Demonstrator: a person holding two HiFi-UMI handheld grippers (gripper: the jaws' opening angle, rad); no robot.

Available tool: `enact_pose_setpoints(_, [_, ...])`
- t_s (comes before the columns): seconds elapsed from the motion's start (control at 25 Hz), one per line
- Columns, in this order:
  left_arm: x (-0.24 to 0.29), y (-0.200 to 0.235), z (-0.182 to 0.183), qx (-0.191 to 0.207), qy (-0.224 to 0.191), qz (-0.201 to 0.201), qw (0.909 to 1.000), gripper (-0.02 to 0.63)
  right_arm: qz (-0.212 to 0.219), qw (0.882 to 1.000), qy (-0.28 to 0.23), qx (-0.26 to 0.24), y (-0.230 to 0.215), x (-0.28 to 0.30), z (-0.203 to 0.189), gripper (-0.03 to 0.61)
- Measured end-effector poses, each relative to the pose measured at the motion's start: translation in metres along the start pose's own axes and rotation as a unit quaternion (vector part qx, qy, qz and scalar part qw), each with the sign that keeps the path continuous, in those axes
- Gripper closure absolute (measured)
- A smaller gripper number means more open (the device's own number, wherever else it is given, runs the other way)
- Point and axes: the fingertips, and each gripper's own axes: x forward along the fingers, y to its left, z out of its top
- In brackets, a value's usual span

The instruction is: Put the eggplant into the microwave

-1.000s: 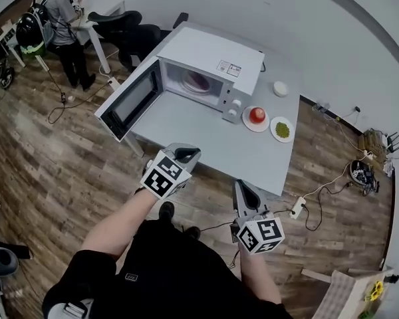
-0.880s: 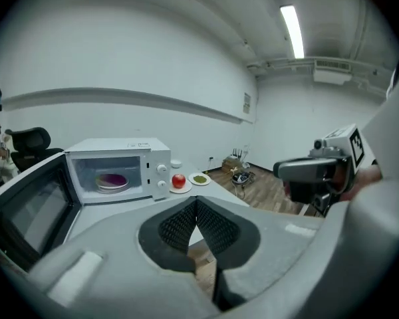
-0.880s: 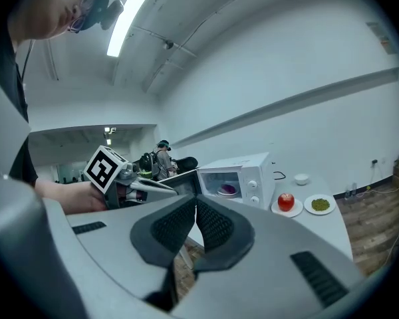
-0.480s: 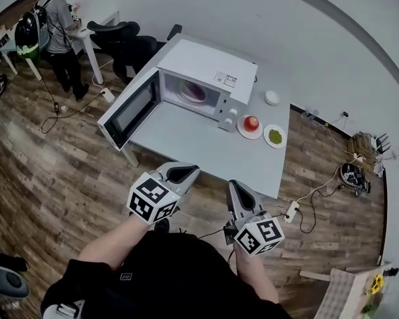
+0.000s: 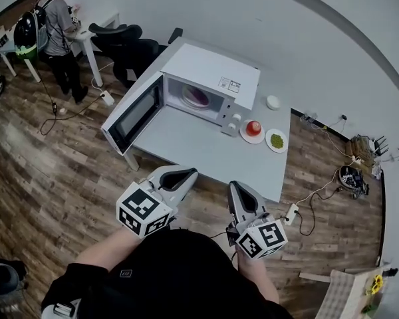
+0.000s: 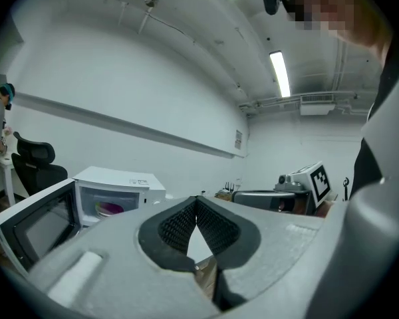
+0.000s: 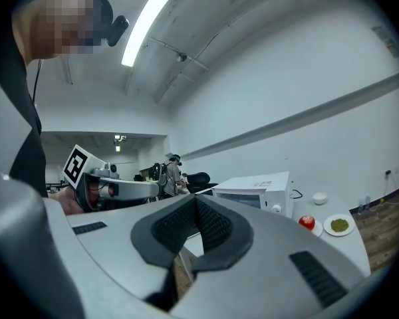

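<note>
Since the purple eggplant (image 5: 198, 96) already sits on the plate (image 5: 185, 94) inside the microwave (image 5: 216, 65), nothing's left to carry. What matters now, I'd judge, is the open door (image 5: 132, 115).

Left claw (image 5: 188, 173) is clenched, pads meeting, nothing btw them. Right claw (image 5: 235, 187) is the same: clamped tight & empty. Both hang short of the counter (image 5: 206, 148) edge, well apart from the oven.

From left claw the cavity lies ahead & off to its left, w/ the door swung out further left still. From right claw it lies ahead & to its right. Left claw is nearer the door, so a push-shut prob falls to it, sweeping from its left side in toward the cavity.

Eggplant's long axis looks to run across the cavity mouth, i.e. crosswise to both claws' pointing lines, not end-on. Which end is the stem is too small to tell. Apple (image 5: 253, 127) sits ahead-right of right claw, clear of the door's swing.
</note>
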Motion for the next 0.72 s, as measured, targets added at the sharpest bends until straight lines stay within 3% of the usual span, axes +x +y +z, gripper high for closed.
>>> enact_pose_setpoints(0.28, [-0.016,0.025,0.004,0.01,-0.006,0.037,0.9992,0.604,-0.01,1.0,0.011,-0.019,-0.003,0.007,0.002,0.565])
enact_pose_setpoints(0.72, [-0.018,0.034,-0.005,-0.004,-0.002,0.038,0.9993,0.604,-0.004,1.0,0.016,-0.026,0.002,0.016,-0.002,0.565])
